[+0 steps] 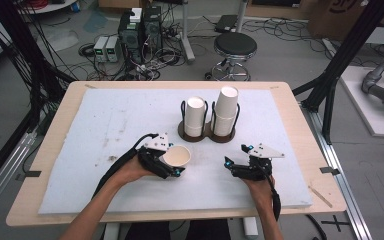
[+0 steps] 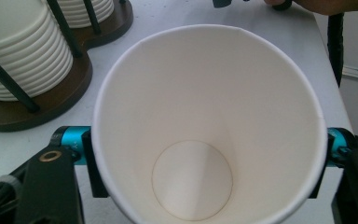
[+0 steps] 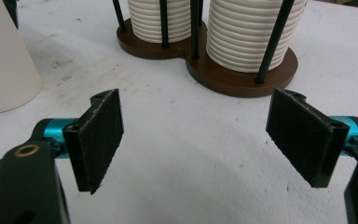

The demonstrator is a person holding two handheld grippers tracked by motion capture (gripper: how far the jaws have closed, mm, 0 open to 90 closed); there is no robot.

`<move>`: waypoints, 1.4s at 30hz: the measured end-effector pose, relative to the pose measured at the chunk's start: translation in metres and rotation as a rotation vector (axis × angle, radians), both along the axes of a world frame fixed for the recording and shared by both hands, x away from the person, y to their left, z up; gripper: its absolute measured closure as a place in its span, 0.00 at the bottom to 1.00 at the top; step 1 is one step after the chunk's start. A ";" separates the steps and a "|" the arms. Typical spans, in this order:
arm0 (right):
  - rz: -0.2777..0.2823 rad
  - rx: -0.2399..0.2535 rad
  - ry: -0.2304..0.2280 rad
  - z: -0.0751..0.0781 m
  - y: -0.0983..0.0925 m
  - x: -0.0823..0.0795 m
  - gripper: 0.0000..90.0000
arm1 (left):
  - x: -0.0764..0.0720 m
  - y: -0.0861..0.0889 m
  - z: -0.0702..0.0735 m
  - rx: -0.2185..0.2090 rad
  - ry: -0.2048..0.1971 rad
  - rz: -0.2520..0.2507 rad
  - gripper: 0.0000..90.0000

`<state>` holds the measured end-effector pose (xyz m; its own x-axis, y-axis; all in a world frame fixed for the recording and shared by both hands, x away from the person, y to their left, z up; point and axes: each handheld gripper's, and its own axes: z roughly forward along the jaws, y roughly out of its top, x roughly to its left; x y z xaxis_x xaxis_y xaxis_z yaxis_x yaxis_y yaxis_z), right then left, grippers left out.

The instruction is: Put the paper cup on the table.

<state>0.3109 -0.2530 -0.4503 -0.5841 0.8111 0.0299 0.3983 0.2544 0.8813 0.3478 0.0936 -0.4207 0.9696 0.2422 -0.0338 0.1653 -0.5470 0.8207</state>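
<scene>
- The left gripper (image 1: pixel 172 167) is clamping a cup (image 2: pixel 209 135) by its sides, mouth open, near the mat's (image 1: pixel 105 125) front.
- The rack (image 1: pixel 207 131) behind is keeping stacks upright.
- The right gripper (image 3: pixel 205 135) is waiting, jaws wide apart, holding nothing.

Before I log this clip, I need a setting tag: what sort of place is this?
Probably a robotics lab or data-collection workshop. Computer towers and loose cables sit on the bare floor beyond the table, and a robot arm rests at the right edge.
</scene>
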 end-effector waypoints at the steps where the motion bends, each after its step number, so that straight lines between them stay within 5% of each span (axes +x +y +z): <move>1: 0.000 0.000 0.001 0.000 0.000 0.000 0.22 | 0.000 0.000 -0.001 0.003 0.013 0.000 0.28; 9: -0.003 0.011 0.005 0.000 0.000 0.000 0.22 | 0.001 -0.005 -0.008 0.045 0.029 0.017 0.18; 24: -0.001 0.012 0.008 0.000 -0.001 0.000 0.22 | -0.001 0.003 -0.015 0.020 0.047 0.026 0.14; 30: -0.002 0.011 0.004 0.000 -0.001 0.000 0.22 | -0.006 0.013 -0.014 0.020 0.048 0.012 0.14; 42: -0.002 0.015 0.010 0.000 -0.001 0.000 0.22 | -0.020 0.054 -0.013 -0.057 0.036 0.053 0.14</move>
<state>0.3113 -0.2540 -0.4504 -0.5823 0.8116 0.0478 0.4077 0.2406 0.8809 0.3279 0.1473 -0.4338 0.9535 0.2895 -0.0834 0.2224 -0.4896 0.8431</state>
